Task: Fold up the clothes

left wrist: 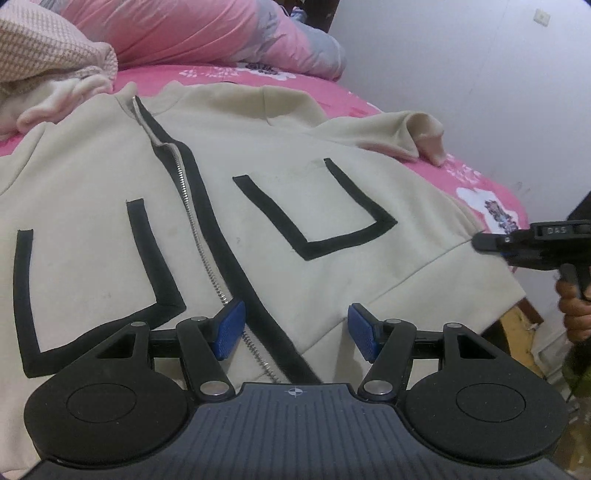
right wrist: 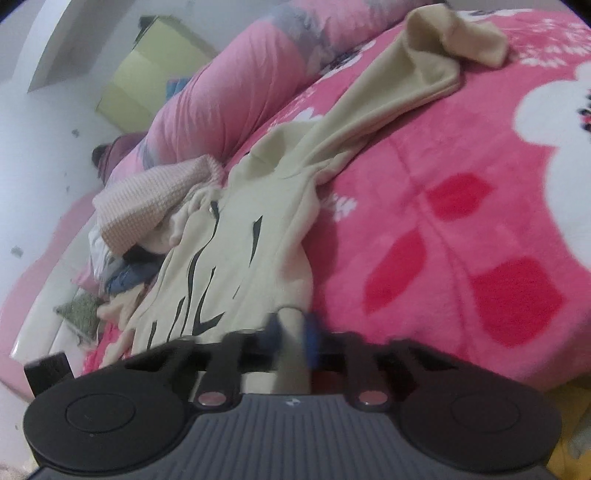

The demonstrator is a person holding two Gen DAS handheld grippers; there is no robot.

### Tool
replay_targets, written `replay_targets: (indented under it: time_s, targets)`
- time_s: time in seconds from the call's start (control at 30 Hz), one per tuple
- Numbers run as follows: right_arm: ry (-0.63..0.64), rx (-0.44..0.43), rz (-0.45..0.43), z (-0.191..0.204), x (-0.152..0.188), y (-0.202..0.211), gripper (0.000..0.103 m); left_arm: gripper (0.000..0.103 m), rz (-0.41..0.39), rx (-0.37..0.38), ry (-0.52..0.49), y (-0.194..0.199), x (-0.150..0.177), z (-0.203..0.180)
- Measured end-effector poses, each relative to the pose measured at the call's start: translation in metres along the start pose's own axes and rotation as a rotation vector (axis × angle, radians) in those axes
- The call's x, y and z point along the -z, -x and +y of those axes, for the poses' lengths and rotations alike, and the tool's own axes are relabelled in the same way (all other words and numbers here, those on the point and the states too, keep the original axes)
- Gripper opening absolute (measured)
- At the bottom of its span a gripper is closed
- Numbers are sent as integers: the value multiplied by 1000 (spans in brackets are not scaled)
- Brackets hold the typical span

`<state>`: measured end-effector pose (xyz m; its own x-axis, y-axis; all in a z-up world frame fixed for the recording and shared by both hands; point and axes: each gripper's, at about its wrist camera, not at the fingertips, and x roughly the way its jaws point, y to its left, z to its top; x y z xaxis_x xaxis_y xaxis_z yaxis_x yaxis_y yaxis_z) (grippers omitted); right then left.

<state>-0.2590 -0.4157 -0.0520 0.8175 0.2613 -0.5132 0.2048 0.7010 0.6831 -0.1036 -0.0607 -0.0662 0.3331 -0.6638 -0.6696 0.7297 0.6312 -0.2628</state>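
A pink blanket (right wrist: 461,206) with white flower shapes is covering the bed and serving as the ground for everything else. A cream zip-up jacket (left wrist: 280,206) is lying flat on the blanket, front up, taking up most of the left wrist view; its hem is reaching the blanket's near edge and its collar is pointing toward the far side. One sleeve (right wrist: 388,96) is stretching away from the jacket body across the blanket, its cuff crumpled. A rolled pink quilt (left wrist: 192,29) is lying along the blanket's far edge, beyond the jacket collar. A pale pink waffle-knit garment (right wrist: 155,199) is sitting bunched on the blanket beside the jacket's shoulder, on a small heap of other clothes.

Black tape trim is forming angular pocket outlines (left wrist: 314,218) on either side of the jacket's metal zipper (left wrist: 195,236), which is running down the middle between black edging.

The left gripper (left wrist: 295,328) is hovering over the jacket hem near the zipper, its blue pads wide apart and holding nothing. The right gripper (right wrist: 293,332) is sitting at the jacket's side edge, near the blanket's front; its fingers are close together with cream fabric between them, pinching the jacket edge, though the view is blurred.
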Motion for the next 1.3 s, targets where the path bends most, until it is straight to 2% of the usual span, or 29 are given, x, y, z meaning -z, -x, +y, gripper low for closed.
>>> replay_targets:
  time_s: [0.2, 0.3, 0.37, 0.43, 0.47, 0.53, 0.57, 0.6, 0.67, 0.7, 0.73, 0.83, 0.87, 0.9, 1.0, 1.07, 1.1, 1.17, 1.23, 1.3]
  targets:
    - [-32, 28, -43, -19, 22, 10, 5, 62, 14, -32, -29, -2, 3, -5]
    - [-116, -32, -60, -32, 24, 14, 9, 63, 17, -47, -49, -2, 4, -7]
    - [-110, -40, -75, -28, 23, 22, 17, 63, 19, -51, -61, -2, 4, -8]
    - [-72, -42, -86, -19, 26, 29, 47, 63, 16, -51, -68, -2, 5, -8]
    - [-48, -38, -88, -14, 28, 32, 51, 63, 14, -50, -68, -2, 5, -8]
    - [1, -3, -70, -4, 32, 30, 51, 64, 9, -48, -70, -1, 7, -7]
    - [22, 25, -55, -1, 33, 26, 51, 64, 7, -47, -71, -1, 7, -7]
    - [40, 49, -37, 3, 35, 20, 45, 64, 5, -47, -72, -1, 8, -7]
    - [61, 78, -2, 7, 39, 10, 16, 64, 0, -45, -74, -1, 9, -7]
    - [35, 41, 3, 8, 39, 11, 10, 64, -2, -43, -75, -1, 9, -6]
    - [-7, -25, -1, 8, 39, 15, 9, 64, -4, -38, -76, 0, 10, -5]
    - [-205, -315, -23, 3, 40, 30, 6, 64, -9, -20, -72, 1, 10, -1]
    - [-269, -371, -22, -1, 43, 31, 6, 64, -11, -14, -70, 2, 10, 0]
    - [-325, -373, -4, -7, 48, 27, 6, 64, -12, -7, -68, 2, 10, 2]
    - [-554, -265, 90, -43, 73, 13, 6, 64, -19, 13, -65, 3, 11, 5]
    - [-652, -252, 64, -59, 82, 20, 5, 64, -21, 26, -63, 4, 12, 8]
    - [-621, -235, 27, -54, 78, 30, 5, 64, -22, 33, -61, 5, 12, 9]
    - [-471, -137, -46, -36, 65, 52, 5, 64, -24, 46, -57, 5, 12, 11]
    - [-337, 38, -51, -23, 59, 60, 6, 64, -27, 59, -57, 6, 12, 13]
    - [-277, 190, -40, -19, 57, 64, 7, 64, -31, 68, -56, 7, 13, 15]
